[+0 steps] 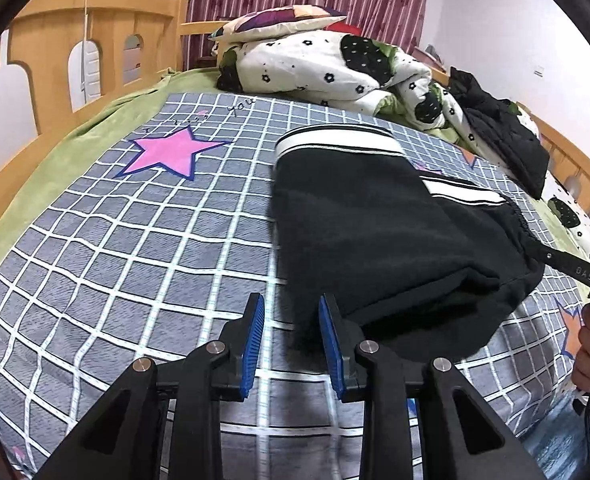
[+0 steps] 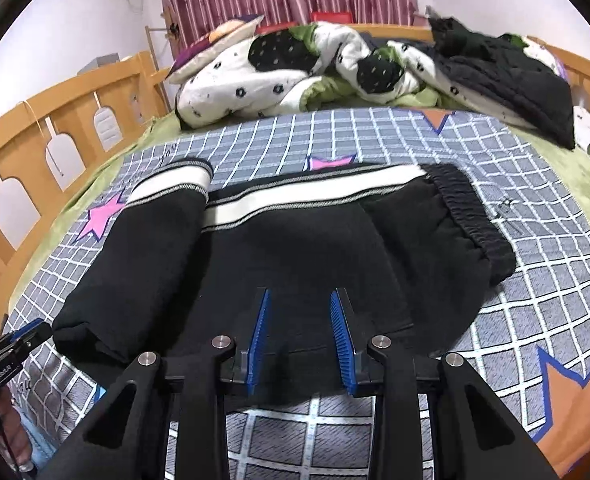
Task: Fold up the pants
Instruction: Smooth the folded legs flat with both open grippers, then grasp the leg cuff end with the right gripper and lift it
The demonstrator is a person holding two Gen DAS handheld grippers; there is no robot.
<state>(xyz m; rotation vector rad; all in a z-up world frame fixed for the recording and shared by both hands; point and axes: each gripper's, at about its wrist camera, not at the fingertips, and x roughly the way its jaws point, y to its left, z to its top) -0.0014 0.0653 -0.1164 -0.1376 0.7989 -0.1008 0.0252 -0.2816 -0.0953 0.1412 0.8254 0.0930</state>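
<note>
Black pants point(image 1: 379, 224) with white side stripes lie folded on the grey checked blanket point(image 1: 135, 240). In the right wrist view the pants point(image 2: 279, 248) spread across the middle, elastic waistband at the right, a leg folded over at the left. My left gripper point(image 1: 291, 312) is open and empty, hovering just left of the pants' near corner. My right gripper point(image 2: 301, 308) is open and empty, above the pants' near edge. The left gripper's tip shows at the left edge of the right wrist view point(image 2: 19, 340).
A rumpled floral quilt point(image 1: 335, 68) and pillow point(image 1: 279, 20) lie at the bed's far end. A black jacket point(image 1: 507, 136) lies at the far right. A wooden bed rail point(image 1: 55, 52) runs along the left. A pink star point(image 1: 171, 150) marks the blanket.
</note>
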